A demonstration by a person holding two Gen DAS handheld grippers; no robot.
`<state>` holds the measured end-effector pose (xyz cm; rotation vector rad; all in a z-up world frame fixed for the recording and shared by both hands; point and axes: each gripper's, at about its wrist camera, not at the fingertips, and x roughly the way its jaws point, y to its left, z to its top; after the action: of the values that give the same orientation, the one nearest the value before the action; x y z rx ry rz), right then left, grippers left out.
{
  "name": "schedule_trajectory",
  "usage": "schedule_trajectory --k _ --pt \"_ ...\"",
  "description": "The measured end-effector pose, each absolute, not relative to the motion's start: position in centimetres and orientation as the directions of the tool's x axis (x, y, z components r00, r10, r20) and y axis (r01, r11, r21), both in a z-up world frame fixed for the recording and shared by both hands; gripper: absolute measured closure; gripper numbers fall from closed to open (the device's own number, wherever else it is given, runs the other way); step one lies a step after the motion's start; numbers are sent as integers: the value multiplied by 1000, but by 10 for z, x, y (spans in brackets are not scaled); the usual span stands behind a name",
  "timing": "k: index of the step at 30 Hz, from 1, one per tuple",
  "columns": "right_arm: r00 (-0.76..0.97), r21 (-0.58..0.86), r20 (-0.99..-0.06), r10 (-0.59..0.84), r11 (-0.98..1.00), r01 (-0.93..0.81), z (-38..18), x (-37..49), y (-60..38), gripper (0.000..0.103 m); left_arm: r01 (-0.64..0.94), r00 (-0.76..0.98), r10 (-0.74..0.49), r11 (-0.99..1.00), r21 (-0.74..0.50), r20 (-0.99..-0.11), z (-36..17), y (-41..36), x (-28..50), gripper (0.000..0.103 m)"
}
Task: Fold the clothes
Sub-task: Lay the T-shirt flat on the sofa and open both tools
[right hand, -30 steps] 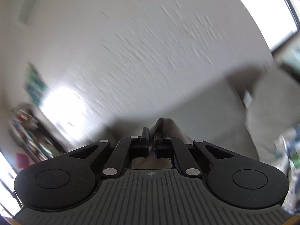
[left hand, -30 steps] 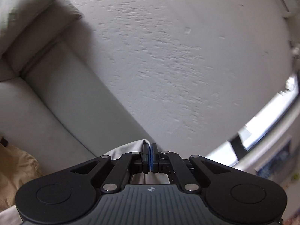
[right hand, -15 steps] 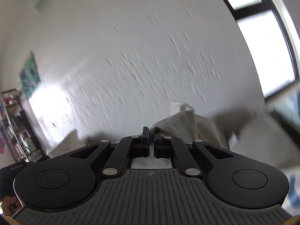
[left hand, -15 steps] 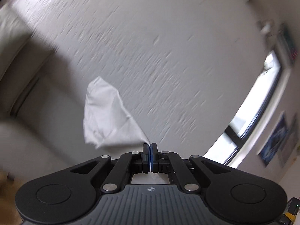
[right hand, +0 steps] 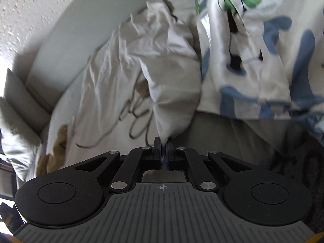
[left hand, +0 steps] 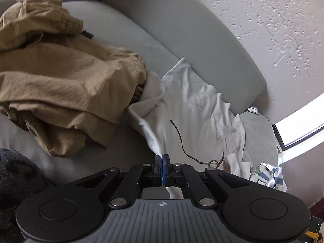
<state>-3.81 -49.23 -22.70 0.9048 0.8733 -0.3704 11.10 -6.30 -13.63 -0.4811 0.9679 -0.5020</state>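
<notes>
Both tongs clenched on the white garment (left hand: 194,105): left tongs (left hand: 162,158), right tongs (right hand: 163,141), its length running toward the sofa's (left hand: 182,32) backrest, tan clothes (left hand: 60,77) alongside.

My matt black plastic left gripper (left hand: 162,158) pinches thin, creased white cloth (left hand: 194,105). Upper left lies rumpled tan woven fabric (left hand: 60,77) on the smooth grey sofa upholstery (left hand: 182,30); the wall (left hand: 273,20), upper right, is rough plaster.
</notes>
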Motion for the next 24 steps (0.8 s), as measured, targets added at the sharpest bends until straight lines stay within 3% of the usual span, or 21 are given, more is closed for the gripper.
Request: schedule_trajectory --k 6,11,16,17,19,21,24 --pt "621 514 -781 59 625 587 -215 -46 -483 100 238 540 -540 834 -498 -646 -86 -60 65 103" --pt "553 441 -831 55 673 595 -203 -47 -457 100 219 445 -427 904 -367 -787 -107 -68 58 103" --pt "553 427 -832 33 673 603 -197 -44 -456 84 318 455 -448 889 -330 -769 -103 -88 43 70" --pt "568 422 -823 18 689 590 -185 -45 -455 68 348 462 -456 882 -317 -761 -99 -95 41 64" --pt "597 408 -802 -14 718 564 -163 -44 -452 50 407 475 -470 867 -287 -744 -93 -110 35 50" --pt "623 387 -780 -56 740 551 -146 -25 -455 44 463 492 -472 854 -239 -732 -90 -127 26 32" --pt "635 379 -767 -89 736 561 -129 -12 -470 28 520 515 -448 841 -149 -730 -89 -146 15 27"
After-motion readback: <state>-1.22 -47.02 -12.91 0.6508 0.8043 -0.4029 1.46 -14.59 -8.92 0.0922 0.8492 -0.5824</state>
